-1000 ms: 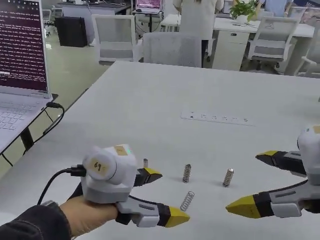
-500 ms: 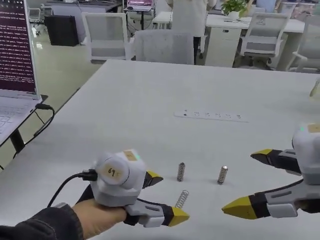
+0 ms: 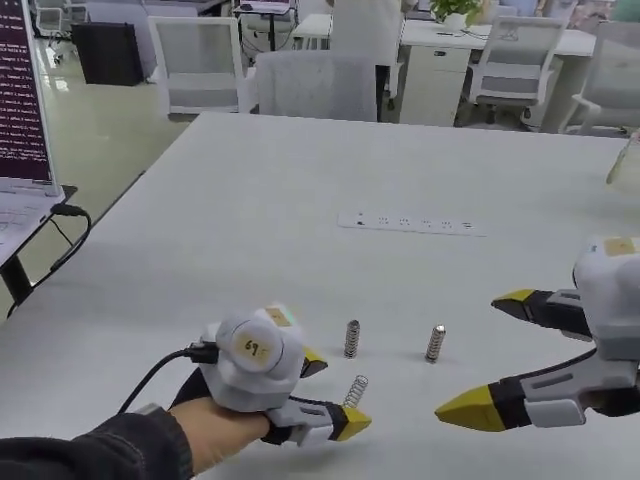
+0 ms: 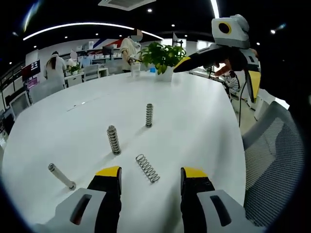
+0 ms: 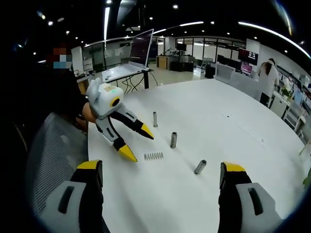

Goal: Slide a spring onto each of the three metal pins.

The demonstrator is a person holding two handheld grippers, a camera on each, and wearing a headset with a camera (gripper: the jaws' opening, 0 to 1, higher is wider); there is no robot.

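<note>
A loose spring (image 3: 355, 390) lies flat on the white table (image 3: 260, 220), just ahead of my left gripper (image 3: 335, 393), which is open and holds nothing. In the left gripper view the spring (image 4: 147, 168) lies a little beyond the gap between the yellow tips. Two pins stand upright with springs on them (image 3: 351, 339) (image 3: 435, 343). A bare pin (image 4: 60, 175) stands left of the jaws, also seen as the bare pin (image 5: 155, 119). My right gripper (image 3: 485, 355) is wide open at the right, off the table surface and apart from everything.
A flush socket strip (image 3: 412, 222) sits mid-table. A laptop (image 3: 15, 120) and its cable (image 3: 60, 240) are off the left edge. Office chairs (image 3: 315, 85) line the far edge. A potted plant (image 4: 163, 56) stands at one end of the table.
The head camera has shifted. My left gripper has crept forward toward the loose spring and now covers the bare pin in the head view. The right gripper stays open and about where it was.
</note>
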